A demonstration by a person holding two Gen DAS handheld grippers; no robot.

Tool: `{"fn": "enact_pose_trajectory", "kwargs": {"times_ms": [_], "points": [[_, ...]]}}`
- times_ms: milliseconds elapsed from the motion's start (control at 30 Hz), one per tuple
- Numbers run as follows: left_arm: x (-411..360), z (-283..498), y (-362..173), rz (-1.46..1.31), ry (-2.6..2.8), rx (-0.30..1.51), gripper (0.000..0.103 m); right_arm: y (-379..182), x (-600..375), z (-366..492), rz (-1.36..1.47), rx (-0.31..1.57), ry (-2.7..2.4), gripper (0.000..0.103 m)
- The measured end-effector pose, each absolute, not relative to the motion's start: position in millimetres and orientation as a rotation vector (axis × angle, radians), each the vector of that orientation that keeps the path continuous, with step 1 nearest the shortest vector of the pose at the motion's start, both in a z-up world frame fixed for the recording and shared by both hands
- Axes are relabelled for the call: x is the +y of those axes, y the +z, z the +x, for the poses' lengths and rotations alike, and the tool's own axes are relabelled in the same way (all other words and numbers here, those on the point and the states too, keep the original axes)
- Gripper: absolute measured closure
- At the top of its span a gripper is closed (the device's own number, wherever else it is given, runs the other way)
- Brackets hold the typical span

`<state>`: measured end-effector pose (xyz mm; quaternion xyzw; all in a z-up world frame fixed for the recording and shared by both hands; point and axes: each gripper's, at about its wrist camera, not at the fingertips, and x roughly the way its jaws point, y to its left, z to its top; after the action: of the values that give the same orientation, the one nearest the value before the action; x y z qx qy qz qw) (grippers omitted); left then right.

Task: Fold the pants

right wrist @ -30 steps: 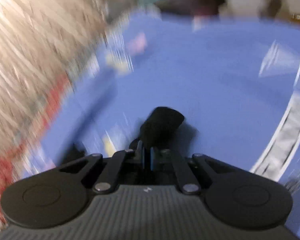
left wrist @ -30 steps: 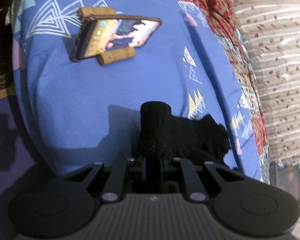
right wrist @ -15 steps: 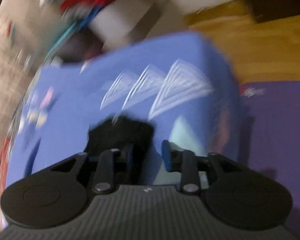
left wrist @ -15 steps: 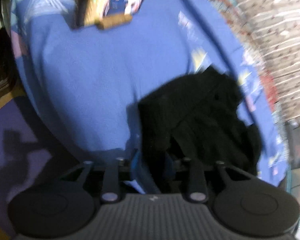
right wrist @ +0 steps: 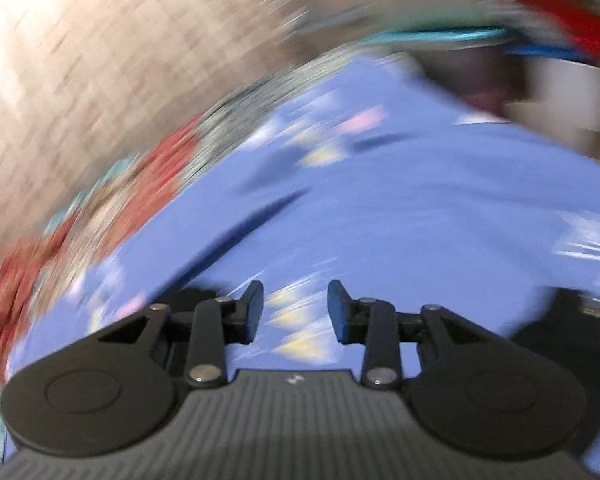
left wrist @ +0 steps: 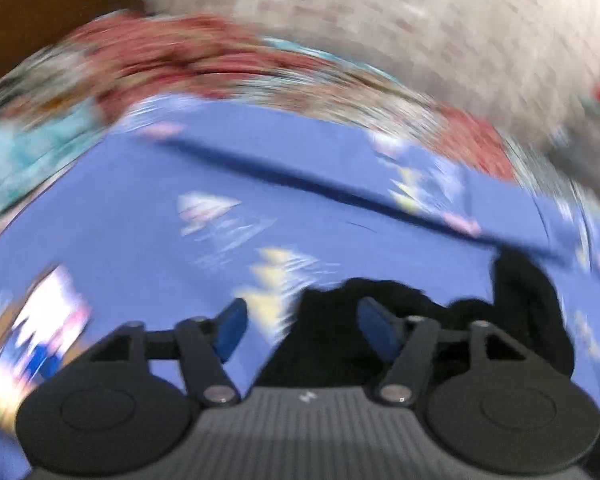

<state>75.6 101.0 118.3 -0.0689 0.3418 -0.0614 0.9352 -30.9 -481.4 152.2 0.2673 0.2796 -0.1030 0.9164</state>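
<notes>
The black pants [left wrist: 380, 320] lie bunched on the blue patterned sheet [left wrist: 140, 240], low in the blurred left wrist view. My left gripper [left wrist: 300, 328] is open just above them, with its right finger over the cloth and nothing held. My right gripper [right wrist: 296, 312] is open and empty over bare blue sheet [right wrist: 380, 208]. A dark shape at the right wrist view's lower right edge [right wrist: 560, 320] may be pants cloth; blur hides what it is.
A phone on a stand [left wrist: 32, 332] shows as a bright blur at the lower left of the left wrist view. A red floral blanket [left wrist: 180, 56] and a beige textured cover [left wrist: 420, 20] lie beyond the sheet. The blanket also runs along the left in the right wrist view [right wrist: 100, 208].
Both grippers opened and let go of the pants. Both swung fast, so the views now face the far blanket and beige cover. The pants dropped onto the sheet.
</notes>
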Motion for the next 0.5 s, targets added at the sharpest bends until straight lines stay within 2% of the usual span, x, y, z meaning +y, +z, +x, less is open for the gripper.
{"fn": "enact_pose_trajectory", "kwargs": {"times_ms": [67,133,200,267,300,333,367,400,433,467,500], "points": [[70,101,111,-0.036,-0.213,0.708,0.021,155,-445,16,0.479,0.655,-0.099,0.052],[43,119,102,0.082,-0.281,0.707,0.004,155,-403,68,0.390,0.715,0.009,0.043],[24,130,89,0.189,-0.295,0.689,0.001,150,-370,118,0.301,0.759,0.065,0.037],[9,145,76,0.240,-0.302,0.703,0.002,141,-342,169,0.229,0.791,0.078,0.032],[8,151,70,0.239,-0.309,0.720,0.012,132,-329,194,0.216,0.821,0.072,0.032],[4,156,62,0.239,-0.323,0.746,0.039,122,-318,214,0.219,0.851,0.058,0.032],[-1,162,54,0.249,-0.336,0.786,0.056,101,-300,244,0.205,0.890,0.012,0.032],[-3,167,47,0.267,-0.327,0.826,0.084,101,-300,244,0.205,0.890,0.012,0.031],[-3,171,41,0.289,-0.299,0.863,0.093,88,-293,258,0.173,0.912,-0.020,0.031],[-1,171,35,0.298,-0.272,0.877,0.093,74,-297,270,0.147,0.941,-0.047,0.032],[2,168,33,0.289,-0.263,0.867,0.094,58,-298,275,0.126,0.981,-0.078,0.041]]}}
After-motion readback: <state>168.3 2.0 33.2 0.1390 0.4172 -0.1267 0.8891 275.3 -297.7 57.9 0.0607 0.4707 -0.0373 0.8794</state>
